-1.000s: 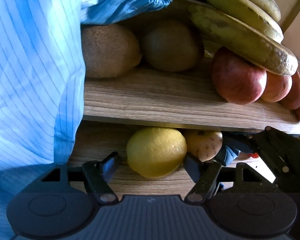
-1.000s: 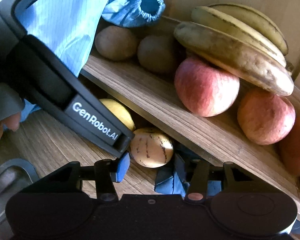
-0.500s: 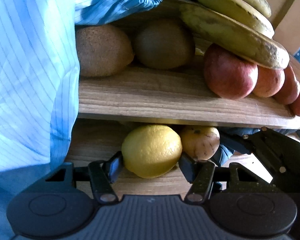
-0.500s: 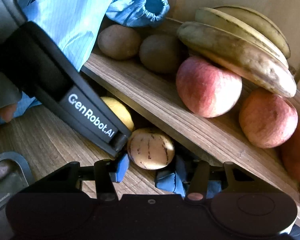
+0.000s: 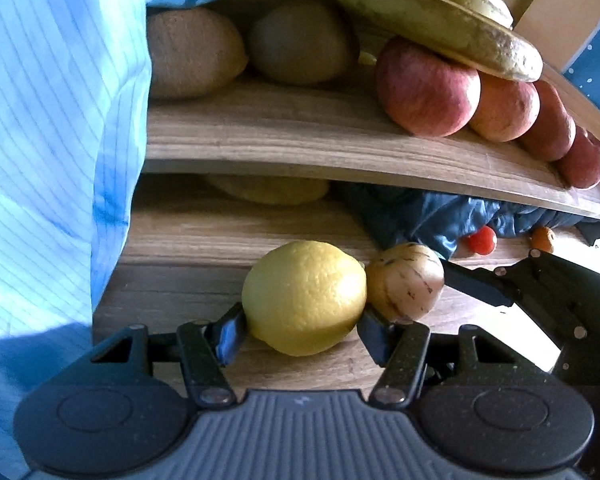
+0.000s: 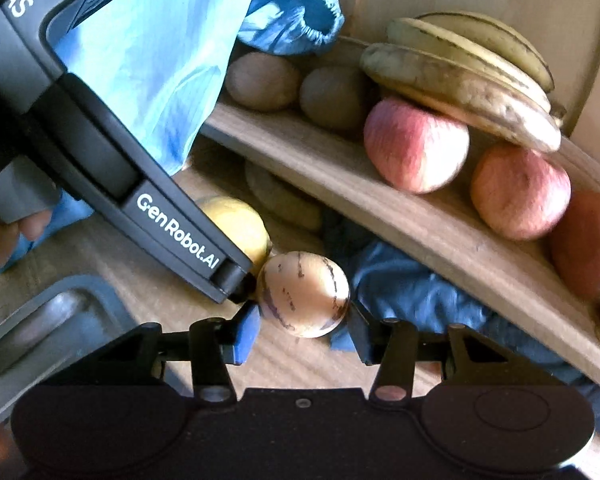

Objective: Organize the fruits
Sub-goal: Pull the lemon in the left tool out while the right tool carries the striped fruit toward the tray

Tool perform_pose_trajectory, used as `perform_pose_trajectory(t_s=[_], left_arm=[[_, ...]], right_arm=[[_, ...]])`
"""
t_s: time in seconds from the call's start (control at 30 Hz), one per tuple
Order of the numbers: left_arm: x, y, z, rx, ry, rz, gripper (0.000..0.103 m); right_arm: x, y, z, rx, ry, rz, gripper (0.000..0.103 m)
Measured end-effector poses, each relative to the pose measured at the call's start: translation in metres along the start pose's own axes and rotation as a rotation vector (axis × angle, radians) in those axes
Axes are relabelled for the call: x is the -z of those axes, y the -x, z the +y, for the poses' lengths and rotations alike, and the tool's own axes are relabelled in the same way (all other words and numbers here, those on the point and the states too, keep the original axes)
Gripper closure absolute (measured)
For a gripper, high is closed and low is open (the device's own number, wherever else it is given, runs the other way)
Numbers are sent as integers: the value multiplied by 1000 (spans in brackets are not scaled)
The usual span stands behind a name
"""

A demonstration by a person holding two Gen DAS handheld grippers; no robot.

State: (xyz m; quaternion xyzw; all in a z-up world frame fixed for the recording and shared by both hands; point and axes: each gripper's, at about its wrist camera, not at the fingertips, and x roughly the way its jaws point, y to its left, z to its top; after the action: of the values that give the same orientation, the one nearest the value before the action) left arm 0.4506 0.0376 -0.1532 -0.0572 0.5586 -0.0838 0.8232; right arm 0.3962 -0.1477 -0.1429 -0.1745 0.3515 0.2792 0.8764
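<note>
Left wrist view: my left gripper (image 5: 302,330) has both pads against the lemon (image 5: 304,296), clamped across its middle. It looks firm, its pebbled rind offering grip. Just right of it, touching, sits the striped melon (image 6: 303,294), smooth-skinned and probably easier to bruise. My right gripper (image 6: 300,330) brackets its widest part, jaws narrowed, though contact is unclear. Beyond my fingertips, the shelf (image 5: 340,148) hides another yellow fruit (image 5: 268,192), mostly cut off.

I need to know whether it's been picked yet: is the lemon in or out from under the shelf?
Out: the lemon sits forward of the shelf edge, between the left gripper's pads.
</note>
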Motion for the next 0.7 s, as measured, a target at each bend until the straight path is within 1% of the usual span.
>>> perform_pose_trajectory(t_s=[0.07, 0.13, 0.23, 0.33, 0.6, 0.7], left_arm=[[-3, -1, 1, -1, 3, 0, 38], [-4, -4, -2, -7, -1, -6, 34], [-9, -4, 2, -24, 4, -11, 28], [-15, -7, 3, -30, 1, -29, 28], [-23, -13, -2, -36, -11, -54, 28], [-25, -11, -4, -43, 2, -66, 28]], right_arm=[[-1, 0, 2, 2, 11, 4, 53], [-2, -3, 2, 1, 17, 13, 51], [-11, -18, -5, 2, 32, 19, 47], [-15, -26, -8, -2, 34, 26, 43], [-20, -38, -8, -24, 46, 23, 43], [-21, -39, -8, -23, 43, 23, 43]])
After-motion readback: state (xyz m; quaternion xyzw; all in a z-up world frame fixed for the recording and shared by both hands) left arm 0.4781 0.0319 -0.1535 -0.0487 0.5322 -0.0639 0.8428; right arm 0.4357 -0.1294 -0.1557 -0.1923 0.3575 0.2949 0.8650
